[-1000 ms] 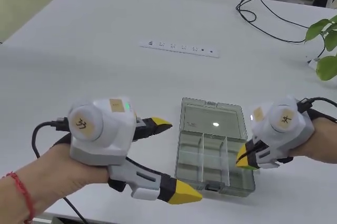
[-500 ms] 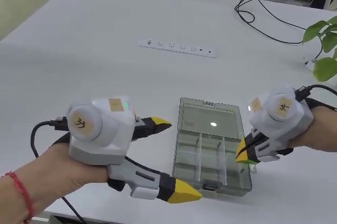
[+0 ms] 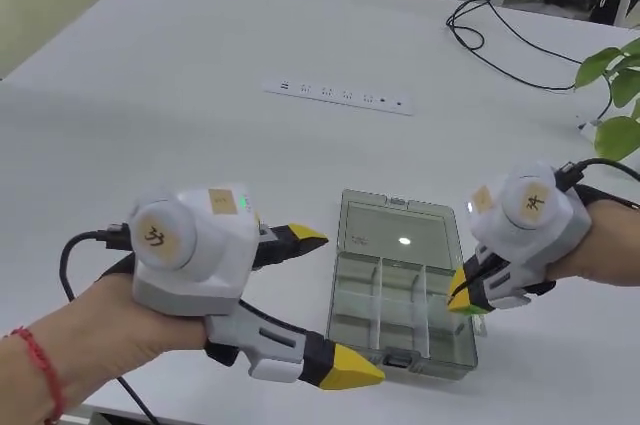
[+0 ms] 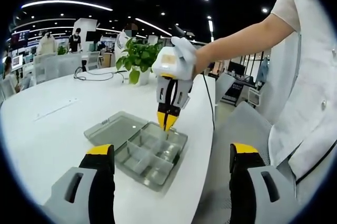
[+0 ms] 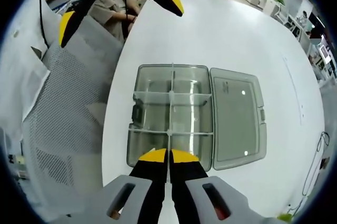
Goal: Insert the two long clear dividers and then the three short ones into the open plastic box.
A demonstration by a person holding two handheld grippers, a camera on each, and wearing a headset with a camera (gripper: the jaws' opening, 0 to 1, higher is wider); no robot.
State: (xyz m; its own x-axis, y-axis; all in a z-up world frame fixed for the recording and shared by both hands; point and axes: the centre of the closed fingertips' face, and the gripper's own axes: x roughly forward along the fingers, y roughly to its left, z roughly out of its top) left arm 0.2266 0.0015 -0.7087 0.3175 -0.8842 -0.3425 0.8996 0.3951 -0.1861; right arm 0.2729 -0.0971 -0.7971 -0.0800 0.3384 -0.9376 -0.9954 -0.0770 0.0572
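— Raised right gripper (image 3: pixel 461 299) slightly over plastic box (image 3: pixel 385 295), by the table's (image 3: pixel 200 65) near edge?
— Yes. Held its jaws pressed together, pinched nothing visible. Held left gripper (image 3: pixel 332 303) spread wide. Saw dividers (image 5: pixel 171 96) seated; probably needed pressing level.

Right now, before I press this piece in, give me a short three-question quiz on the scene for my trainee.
1. True or false: the left gripper stands open, holding nothing.
2. The lid of the box is: A shut; B open, flat on the table; C lifted by a gripper.
3. Fill in: the right gripper has its jaws ___ on a clear divider.
Key: 1 true; 2 B; 3 shut.
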